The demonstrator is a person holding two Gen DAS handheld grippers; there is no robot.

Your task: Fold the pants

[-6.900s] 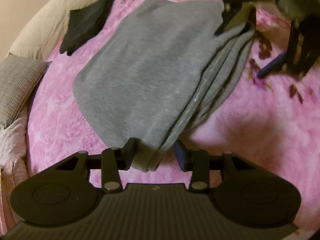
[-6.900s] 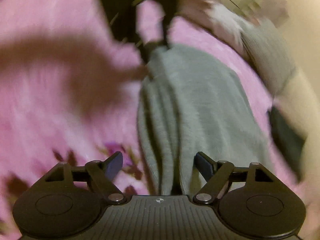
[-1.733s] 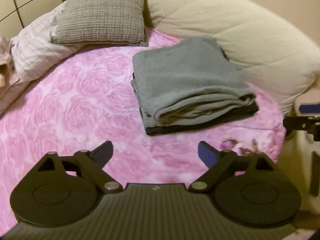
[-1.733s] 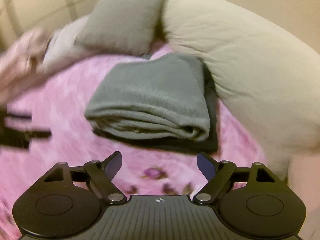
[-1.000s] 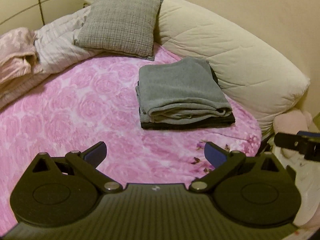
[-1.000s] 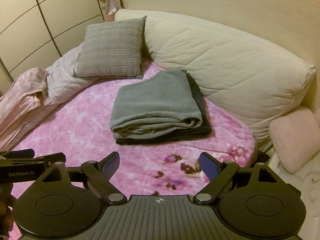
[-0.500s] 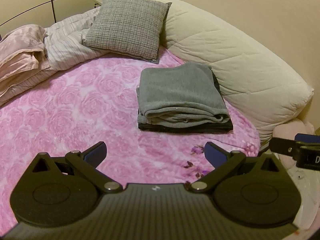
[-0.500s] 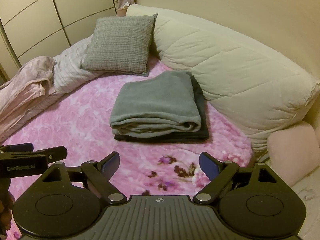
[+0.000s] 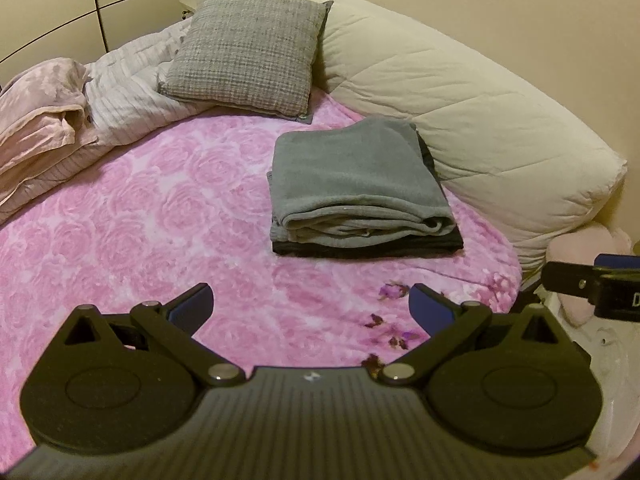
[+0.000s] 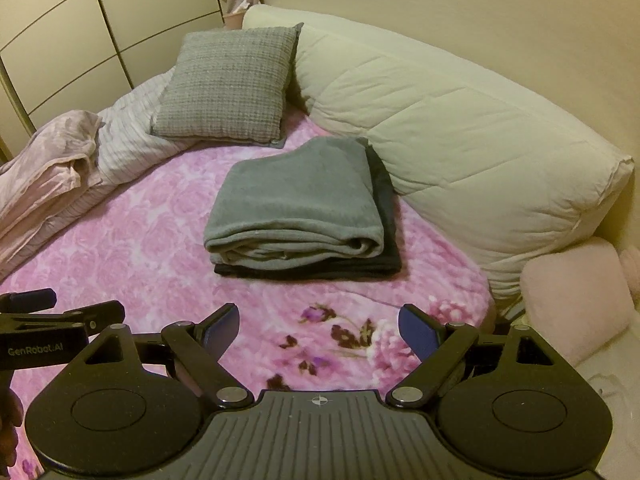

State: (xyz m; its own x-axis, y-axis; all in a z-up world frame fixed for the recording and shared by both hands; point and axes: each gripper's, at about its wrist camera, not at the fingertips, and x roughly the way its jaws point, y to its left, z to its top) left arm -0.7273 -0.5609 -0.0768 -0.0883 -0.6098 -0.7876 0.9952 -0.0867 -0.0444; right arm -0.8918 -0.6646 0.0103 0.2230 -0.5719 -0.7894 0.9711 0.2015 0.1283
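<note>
Grey pants (image 9: 356, 184) folded atop a dark garment (image 9: 368, 247) on the pink bed (image 9: 132, 232) (beside cream quilt (image 9: 472, 120)), left gripper (image 9: 310, 308) fingers spread empty, right gripper (image 10: 319, 328) fingers likewise apart, both well back

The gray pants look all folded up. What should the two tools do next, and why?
Probably nothing more than staying back, open. The gray pants lie folded on a dark garment on the pink blanket, and the left tool and right tool are both empty and clear of them.

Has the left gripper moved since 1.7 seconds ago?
Yes. The left gripper has backed away from the folded grey pants, which now look smaller and farther up the pink blanket.
</note>
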